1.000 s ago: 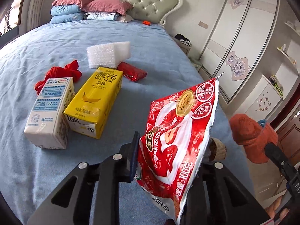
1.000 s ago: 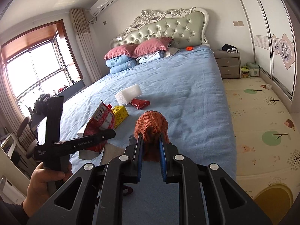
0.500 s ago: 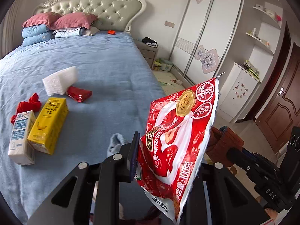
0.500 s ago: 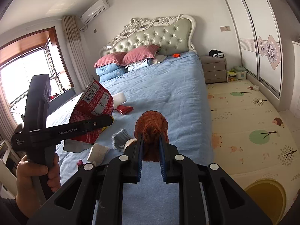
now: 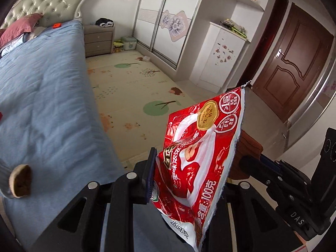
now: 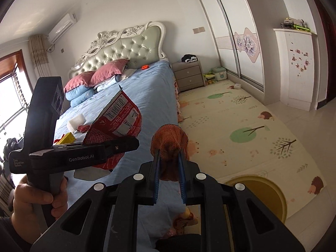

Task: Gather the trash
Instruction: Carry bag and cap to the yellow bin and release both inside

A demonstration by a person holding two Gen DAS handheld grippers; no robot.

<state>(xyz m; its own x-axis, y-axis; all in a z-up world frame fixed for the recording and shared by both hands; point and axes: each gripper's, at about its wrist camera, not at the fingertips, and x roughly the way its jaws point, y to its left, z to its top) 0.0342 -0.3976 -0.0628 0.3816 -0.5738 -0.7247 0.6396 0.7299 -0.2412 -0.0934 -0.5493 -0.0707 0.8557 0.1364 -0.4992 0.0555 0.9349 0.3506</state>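
Left tool (image 5: 184, 180): clamped on the red snack bag (image 5: 201, 157), held in the air off the blue bed's (image 5: 46, 113) edge.
Bag's long axis: upright, torn top corner pointing up and away from the tool, barcode end down.
Right tool (image 6: 169, 180): pinching a rust knitted sock (image 6: 170, 145), bulk standing up above the fingers, over the bed's edge beside the play mat (image 6: 241, 126).
Yellow bin (image 6: 271, 191): on the floor, lower right.

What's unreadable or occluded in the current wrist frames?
- Left wrist view: the left tongs' right finger is hidden behind the red snack bag.
- Left wrist view: the knit item is mostly covered by that bag.
- Right wrist view: the yellow round container is part-hidden by the right tongs; its contents are unseen.
- Right wrist view: the yellow carton is blocked by the left tool.
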